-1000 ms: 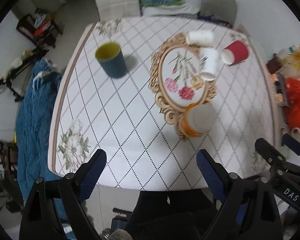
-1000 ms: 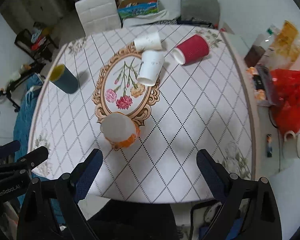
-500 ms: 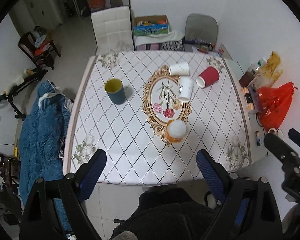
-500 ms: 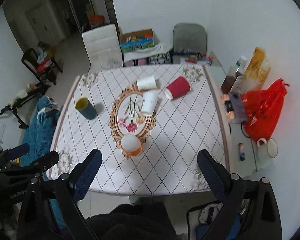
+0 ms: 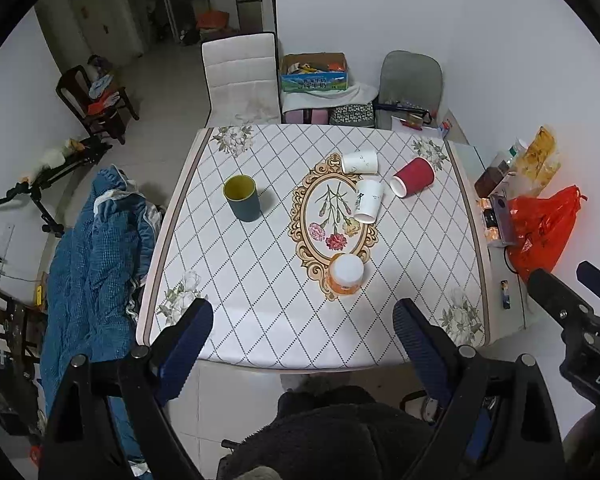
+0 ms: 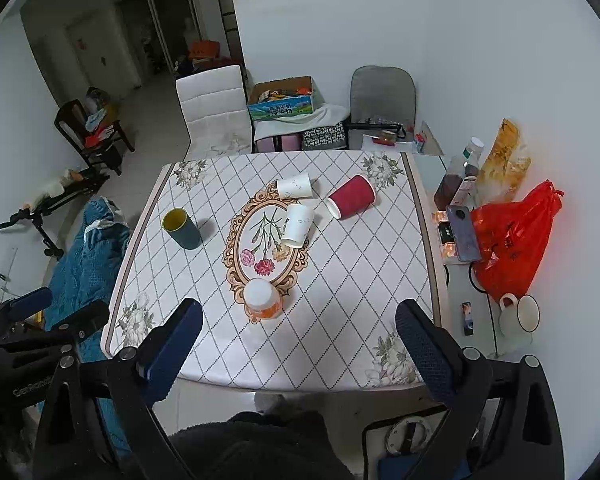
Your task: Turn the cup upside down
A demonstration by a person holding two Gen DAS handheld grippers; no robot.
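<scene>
Left claw (image 5: 302, 338): released, jaws spread wide, nothing between them, held high above and short of the near edge of the bench (image 5: 260, 328). Right claw (image 6: 298, 338): likewise released and empty, at similar height off the near edge; also visible at the right border of the left wrist view.

Orange cup (image 5: 345, 273): standing upside down, white base uppermost, on the lower scroll of the oval floral print (image 5: 334, 216), nearest of all cups to the near edge. Open cloth on both sides of it and in front.

Teal cup (image 5: 242, 197) with yellow interior: upright, left half of bench, well apart from the others, clear cloth all round.

Two white paper cups on their sides: one (image 5: 360, 162) at the top of the oval, the other (image 5: 368, 201) on its right rim. Close together; contact cannot be judged from this height. Red cup (image 5: 414, 177) on its side, mouth toward the white pair, near the far right corner.

Off the bench: blue blanket (image 5: 88, 256) along the left edge, red bag (image 5: 544, 228) beyond the right edge, white chair (image 5: 240, 76) at the far edge.
</scene>
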